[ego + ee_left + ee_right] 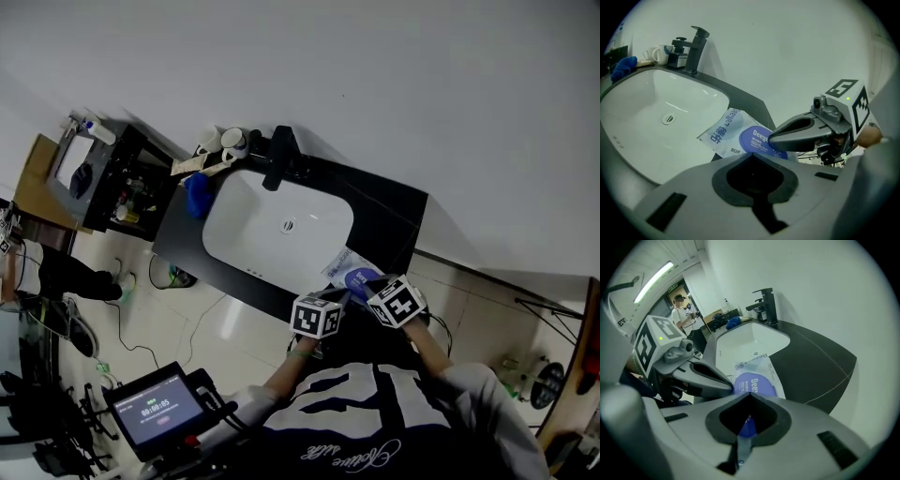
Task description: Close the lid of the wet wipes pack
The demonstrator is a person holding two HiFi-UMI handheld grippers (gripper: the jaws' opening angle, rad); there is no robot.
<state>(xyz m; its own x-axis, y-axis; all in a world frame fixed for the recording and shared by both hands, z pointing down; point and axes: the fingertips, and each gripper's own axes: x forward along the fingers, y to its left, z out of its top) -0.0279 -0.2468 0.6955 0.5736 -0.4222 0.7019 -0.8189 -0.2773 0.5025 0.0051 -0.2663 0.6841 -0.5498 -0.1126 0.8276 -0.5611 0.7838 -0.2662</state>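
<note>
The wet wipes pack (343,266) lies on the black counter's front right, its corner over the white sink (272,220). Its round blue lid (757,139) lies flat on the pack (723,130). Both grippers point at it from the near side. My left gripper (750,157) is shut, and its tip (730,387) touches the lid's (755,383) left edge. My right gripper (750,398) is shut too, and its tip (772,137) rests on top of the lid. In the head view the left gripper (343,296) and right gripper (370,283) meet over the lid.
A black faucet (278,159) stands behind the sink, with two white mugs (225,141) and a blue cloth (196,195) to its left. The dark counter (815,362) ends to the right of the pack. A person (682,315) stands far off to the left.
</note>
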